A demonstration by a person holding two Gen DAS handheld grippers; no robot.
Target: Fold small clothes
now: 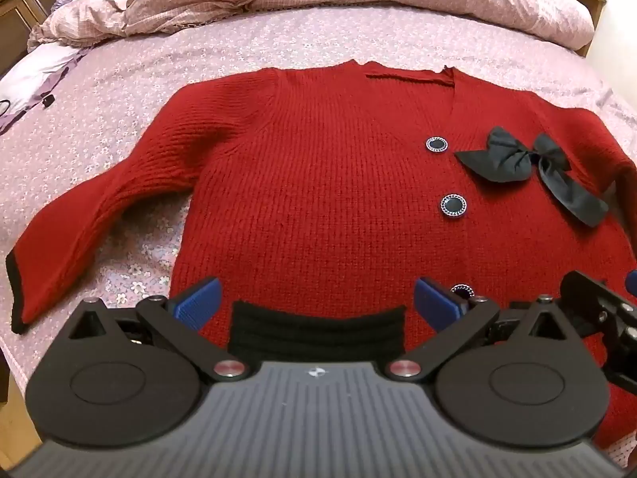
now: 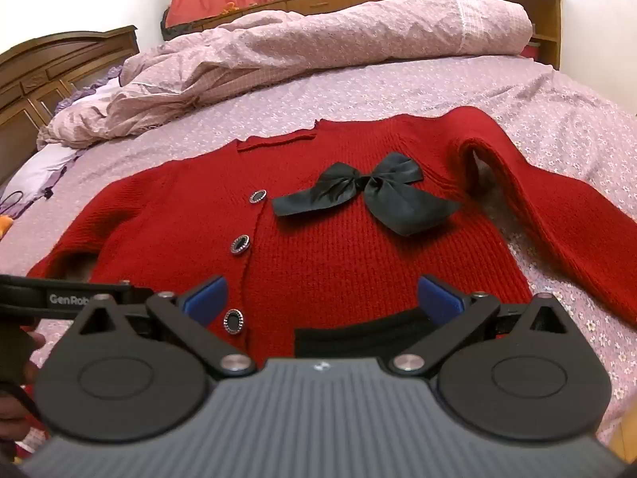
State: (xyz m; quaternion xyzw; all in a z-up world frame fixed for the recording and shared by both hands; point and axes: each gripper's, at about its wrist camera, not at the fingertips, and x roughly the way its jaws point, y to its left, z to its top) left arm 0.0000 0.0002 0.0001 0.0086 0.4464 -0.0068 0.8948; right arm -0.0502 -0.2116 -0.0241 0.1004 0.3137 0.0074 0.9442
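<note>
Red cardigan (image 1: 318, 199) lies flat, front up, mid-bed, hem toward the near edge. Left gripper (image 1: 317, 298) and right gripper (image 2: 322, 298) hover with fingers spread, empty. Pinch each black hem patch squarely before lifting evenly

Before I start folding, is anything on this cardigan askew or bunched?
Mostly flat. The red cardigan lies spread on the bed. Its right sleeve is creased near the armpit, with a raised fold. The black bow sits crooked, tails splayed. Both grippers are open at the hem.
</note>
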